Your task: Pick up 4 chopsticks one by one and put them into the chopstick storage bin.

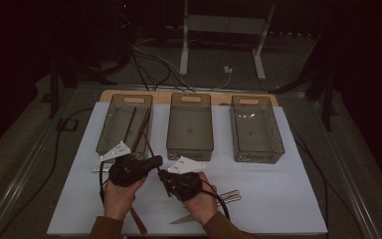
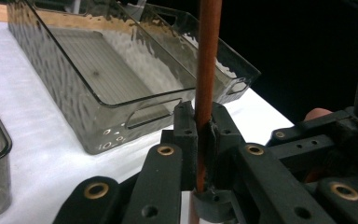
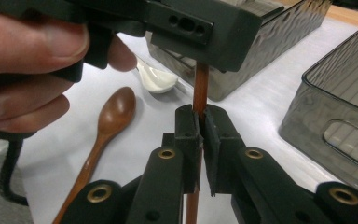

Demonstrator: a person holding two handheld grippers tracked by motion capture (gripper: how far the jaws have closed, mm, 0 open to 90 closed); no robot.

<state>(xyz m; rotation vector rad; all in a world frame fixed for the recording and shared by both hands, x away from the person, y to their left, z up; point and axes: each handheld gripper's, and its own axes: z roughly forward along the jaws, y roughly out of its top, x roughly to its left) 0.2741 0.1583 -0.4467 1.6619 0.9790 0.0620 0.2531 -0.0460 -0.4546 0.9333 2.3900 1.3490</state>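
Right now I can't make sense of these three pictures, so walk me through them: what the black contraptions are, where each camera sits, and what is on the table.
No robot here: a person holds a hand-operated black two-jaw gripper in each hand. The high view looks down from above the person's side, with the left gripper and right gripper meeting in the middle. The other two pictures come from cameras riding on each gripper, looking along its jaws.

On the white table top stand three smoky clear plastic bins in a row. The left one holds thin brown sticks. A brown wooden spoon and a white spoon lie near the left hand; metal cutlery lies by the right hand.

Both grippers are shut on the same thin reddish-brown wooden stick, probably a chopstick, one above the other.
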